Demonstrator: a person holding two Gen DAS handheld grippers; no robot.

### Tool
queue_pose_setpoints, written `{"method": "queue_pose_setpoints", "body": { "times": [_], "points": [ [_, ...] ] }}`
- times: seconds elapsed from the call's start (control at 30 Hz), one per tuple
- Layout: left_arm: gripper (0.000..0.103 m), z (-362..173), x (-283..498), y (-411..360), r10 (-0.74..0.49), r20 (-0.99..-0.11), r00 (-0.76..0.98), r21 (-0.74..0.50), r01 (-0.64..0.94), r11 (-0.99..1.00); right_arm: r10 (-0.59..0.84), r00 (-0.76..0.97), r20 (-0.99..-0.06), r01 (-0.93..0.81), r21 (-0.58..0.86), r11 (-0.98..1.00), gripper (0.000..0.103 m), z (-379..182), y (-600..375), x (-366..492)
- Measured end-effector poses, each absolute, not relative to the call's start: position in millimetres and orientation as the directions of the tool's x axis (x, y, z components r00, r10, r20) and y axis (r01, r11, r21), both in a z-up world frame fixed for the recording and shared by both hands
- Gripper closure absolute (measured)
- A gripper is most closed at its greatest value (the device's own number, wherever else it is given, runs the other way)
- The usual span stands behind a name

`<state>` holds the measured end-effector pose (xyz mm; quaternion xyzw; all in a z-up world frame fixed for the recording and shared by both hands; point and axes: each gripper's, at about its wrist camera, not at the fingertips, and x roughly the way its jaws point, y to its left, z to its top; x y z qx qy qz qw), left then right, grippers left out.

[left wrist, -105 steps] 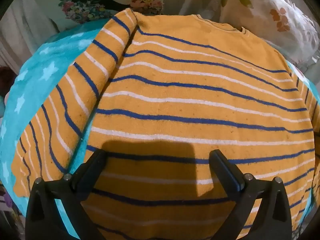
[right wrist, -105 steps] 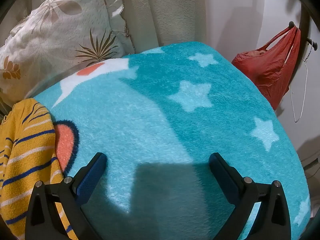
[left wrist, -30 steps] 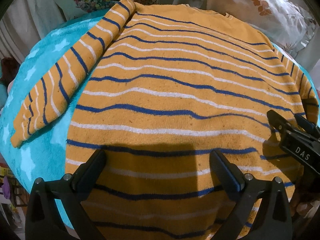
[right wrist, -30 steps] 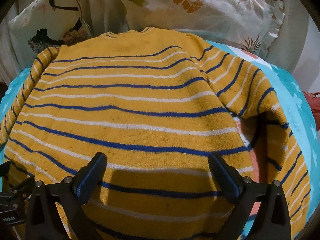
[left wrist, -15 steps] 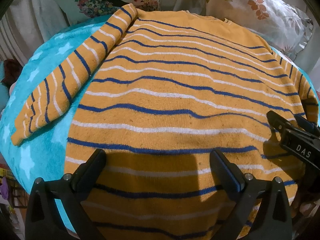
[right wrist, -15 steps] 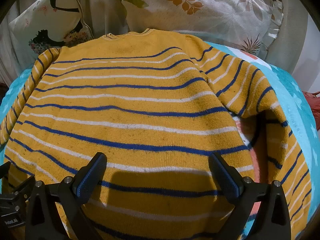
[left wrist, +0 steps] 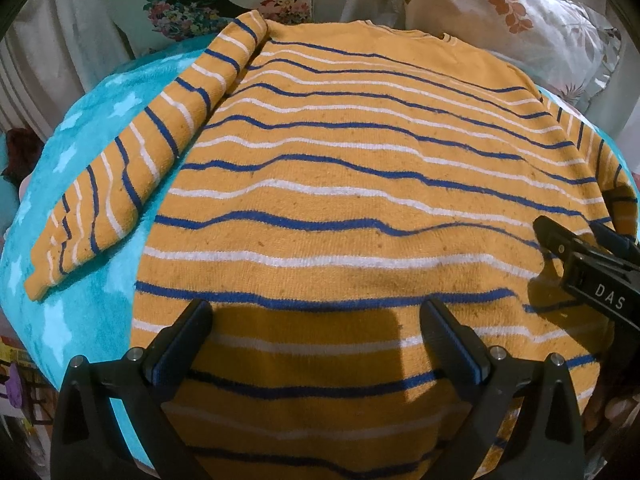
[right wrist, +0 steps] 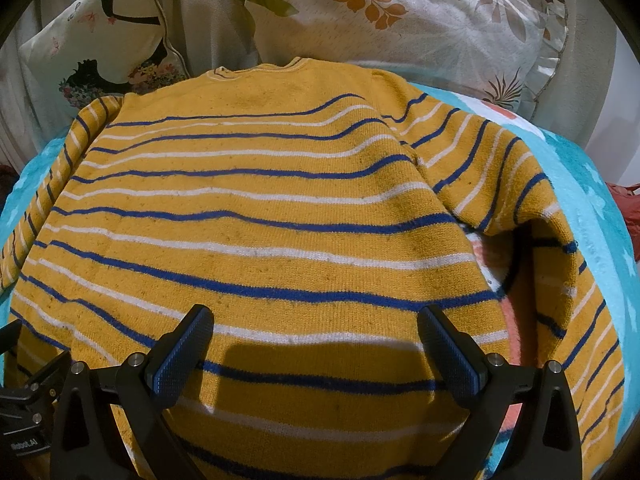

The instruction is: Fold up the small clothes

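A yellow sweater point(left wrist: 352, 184) with blue and white stripes lies flat, back up, on a turquoise star blanket point(left wrist: 80, 152). Its left sleeve point(left wrist: 144, 160) stretches out diagonally; its right sleeve point(right wrist: 536, 216) is bunched and humped at the side. My left gripper point(left wrist: 316, 320) hovers open over the lower hem with nothing between its fingers. My right gripper point(right wrist: 312, 324) is open too, over the hem further right. The right gripper's fingers point(left wrist: 560, 240) show at the right edge of the left wrist view. Part of the left gripper point(right wrist: 28, 396) shows at the right wrist view's lower left.
Patterned pillows point(right wrist: 420, 16) and a pale cushion with a dark figure print point(right wrist: 104, 52) lean behind the sweater's collar point(right wrist: 256, 70). The blanket point(right wrist: 600, 216) drops off at the right, where a bit of red bag point(right wrist: 628, 208) shows.
The right gripper swung from bare blanket to over the sweater's hem. In the last second both grippers barely shifted, staying open; the sweater has not moved.
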<state>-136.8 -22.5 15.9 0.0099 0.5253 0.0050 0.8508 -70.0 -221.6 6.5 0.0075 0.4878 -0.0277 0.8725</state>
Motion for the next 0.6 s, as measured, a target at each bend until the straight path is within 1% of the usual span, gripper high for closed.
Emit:
{"method": "queue_pose_setpoints", "body": {
  "times": [0.37,0.6],
  "points": [
    [0.0,15.9,-134.6,-19.9,0.003,-0.897,0.442,0.015,0.024,1.0,-0.035,0.524,-0.851,0.052,-0.009,0.999,0.0,6.4,-223.3,-70.2],
    [0.0,16.8,-133.6,-15.6,-0.054,-0.909,0.413,0.005,0.14,0.99,-0.059,0.518,-0.853,0.065,-0.029,0.997,0.0,6.0,-220.0,-69.8]
  ]
}}
